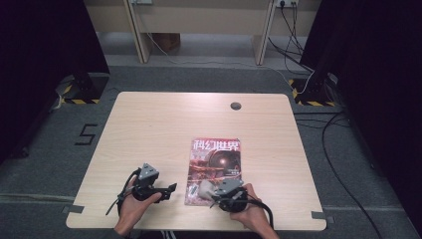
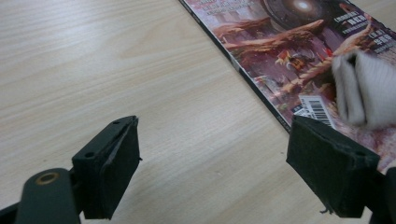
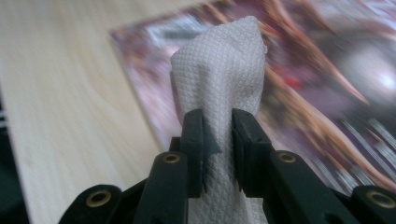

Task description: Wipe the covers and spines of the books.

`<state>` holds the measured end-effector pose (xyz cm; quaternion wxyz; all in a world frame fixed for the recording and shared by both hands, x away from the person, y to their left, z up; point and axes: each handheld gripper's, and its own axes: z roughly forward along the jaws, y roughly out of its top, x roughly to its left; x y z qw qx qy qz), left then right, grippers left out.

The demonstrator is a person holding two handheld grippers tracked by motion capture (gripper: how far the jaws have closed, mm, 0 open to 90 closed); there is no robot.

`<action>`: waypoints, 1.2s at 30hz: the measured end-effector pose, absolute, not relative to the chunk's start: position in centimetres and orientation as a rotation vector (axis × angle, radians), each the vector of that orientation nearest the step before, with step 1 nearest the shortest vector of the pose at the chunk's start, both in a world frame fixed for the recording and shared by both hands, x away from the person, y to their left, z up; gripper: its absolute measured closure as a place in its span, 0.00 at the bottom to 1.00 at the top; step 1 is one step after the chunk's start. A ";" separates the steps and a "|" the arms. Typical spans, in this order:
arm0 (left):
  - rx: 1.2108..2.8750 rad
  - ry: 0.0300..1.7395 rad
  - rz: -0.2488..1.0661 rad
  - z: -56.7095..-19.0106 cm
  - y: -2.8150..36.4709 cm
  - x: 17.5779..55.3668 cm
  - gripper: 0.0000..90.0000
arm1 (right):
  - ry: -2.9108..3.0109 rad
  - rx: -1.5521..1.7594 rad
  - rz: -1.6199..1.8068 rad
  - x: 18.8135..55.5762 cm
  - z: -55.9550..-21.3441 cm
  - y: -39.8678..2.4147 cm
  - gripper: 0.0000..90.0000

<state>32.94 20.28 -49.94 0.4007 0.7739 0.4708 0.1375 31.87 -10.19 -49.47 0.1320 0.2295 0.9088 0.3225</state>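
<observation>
Looks like a lab recording bay: black curtains (image 1: 40, 59) on both sides, hazard-striped stand bases (image 1: 79, 94), loose black cables (image 1: 343, 164), light wooden table (image 1: 149, 124), grey carpet.

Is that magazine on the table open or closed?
Closed. The magazine lies flat on the table with its front cover up, the whole picture and title showing and no inside pages spread.

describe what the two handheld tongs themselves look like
Both tongs, left and right, are black. Each carries a grey three-cornered plate on top and trails a black cable. Flat dark pads face the jaws, with brass-coloured rivets at the joints.
</observation>
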 end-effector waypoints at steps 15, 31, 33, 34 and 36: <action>2.086 1.069 0.313 -51.0 15.9 31.9 0.19 | 2.562 0.769 0.893 32.8 -49.4 -13.4 0.84; 2.128 1.057 0.334 -51.3 15.6 31.9 0.16 | 2.409 0.972 0.803 42.7 -49.5 -13.8 0.85; 2.127 1.058 0.333 -51.3 15.6 31.9 0.16 | 2.380 1.009 0.786 44.2 -49.5 -13.8 0.85; 2.127 1.058 0.332 -51.3 15.6 31.9 0.16 | 2.365 1.014 0.773 44.9 -49.5 -13.9 0.85; 2.127 1.058 0.332 -51.3 15.6 31.9 0.16 | 2.336 1.042 0.742 46.1 -49.5 -13.8 0.85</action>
